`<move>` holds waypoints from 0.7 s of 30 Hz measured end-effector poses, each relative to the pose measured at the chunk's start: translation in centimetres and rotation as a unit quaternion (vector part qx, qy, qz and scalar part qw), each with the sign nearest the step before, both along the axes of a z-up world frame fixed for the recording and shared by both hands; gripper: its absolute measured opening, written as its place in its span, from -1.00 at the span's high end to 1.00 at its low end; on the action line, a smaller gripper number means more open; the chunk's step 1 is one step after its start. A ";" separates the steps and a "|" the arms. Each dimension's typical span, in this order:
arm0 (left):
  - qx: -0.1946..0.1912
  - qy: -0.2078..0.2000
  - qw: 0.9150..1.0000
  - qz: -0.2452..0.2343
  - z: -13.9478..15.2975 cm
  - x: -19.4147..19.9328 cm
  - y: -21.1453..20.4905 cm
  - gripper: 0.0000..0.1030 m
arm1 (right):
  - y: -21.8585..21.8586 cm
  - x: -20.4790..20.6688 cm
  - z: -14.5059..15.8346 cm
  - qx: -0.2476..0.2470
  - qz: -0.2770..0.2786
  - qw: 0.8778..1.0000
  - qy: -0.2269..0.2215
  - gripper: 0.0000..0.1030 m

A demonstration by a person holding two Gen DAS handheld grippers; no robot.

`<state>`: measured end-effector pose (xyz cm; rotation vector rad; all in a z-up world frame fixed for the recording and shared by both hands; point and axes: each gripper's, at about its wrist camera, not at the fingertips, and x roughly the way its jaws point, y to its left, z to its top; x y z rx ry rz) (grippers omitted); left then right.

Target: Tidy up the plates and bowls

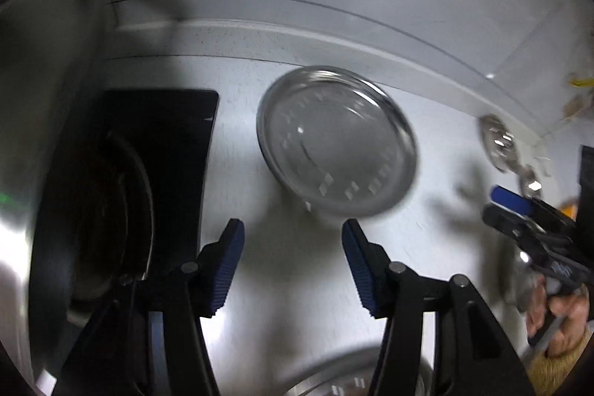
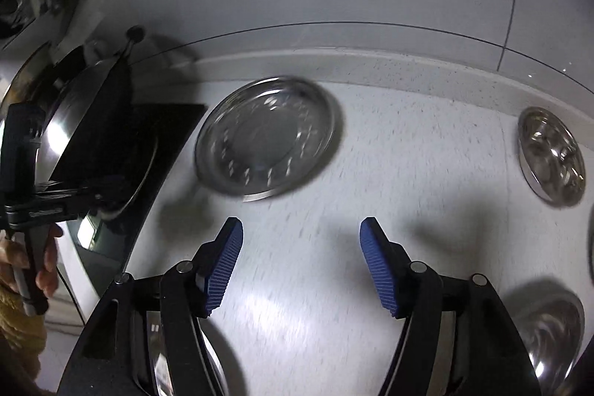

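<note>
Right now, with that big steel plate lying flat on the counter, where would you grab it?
By its raised rim, judging from the shape: the plate lies flat and shallow, so only the lip offers a pinch. I'd come from the near edge, where the open right gripper faces bare counter, one finger over and one under.

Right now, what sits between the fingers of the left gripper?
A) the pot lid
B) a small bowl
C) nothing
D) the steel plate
C: the left gripper stands open over bare counter, and the steel plate lies flat beyond its fingertips, untouched by either pad.
</note>
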<state>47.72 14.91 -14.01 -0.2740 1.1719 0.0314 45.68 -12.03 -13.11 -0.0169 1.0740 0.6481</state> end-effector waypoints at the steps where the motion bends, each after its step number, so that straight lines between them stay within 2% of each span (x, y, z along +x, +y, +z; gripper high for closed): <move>1: 0.008 0.003 1.000 0.006 -0.7 1.7 0.2 -0.03 | 0.3 0.9 -0.4 0.005 -0.001 1.000 0.006 -0.18; 8: 0.047 0.032 0.998 0.033 -5.0 7.1 1.2 -0.03 | 2.2 5.2 -3.4 -0.002 -0.016 0.999 0.035 -0.18; 11: 0.039 0.037 0.998 0.039 -5.9 8.6 2.1 -0.03 | 3.2 6.7 -4.7 -0.007 -0.012 0.999 0.047 -0.18; 15: 0.009 0.041 0.998 0.043 -6.7 9.7 3.5 -0.03 | 3.7 8.1 -6.3 0.001 -0.013 0.998 0.066 -0.18; 18: -0.020 0.033 0.998 0.046 -7.0 10.2 4.6 -0.02 | 4.1 8.5 -7.0 0.012 -0.008 0.997 0.071 -0.02; 20: -0.041 0.026 0.998 0.048 -7.1 10.4 5.3 -0.01 | 3.9 8.8 -7.2 0.030 -0.010 0.996 0.084 0.24; 21: -0.056 0.022 0.997 0.045 -7.2 10.6 5.6 0.01 | 3.8 8.9 -7.3 0.032 -0.012 0.996 0.085 0.30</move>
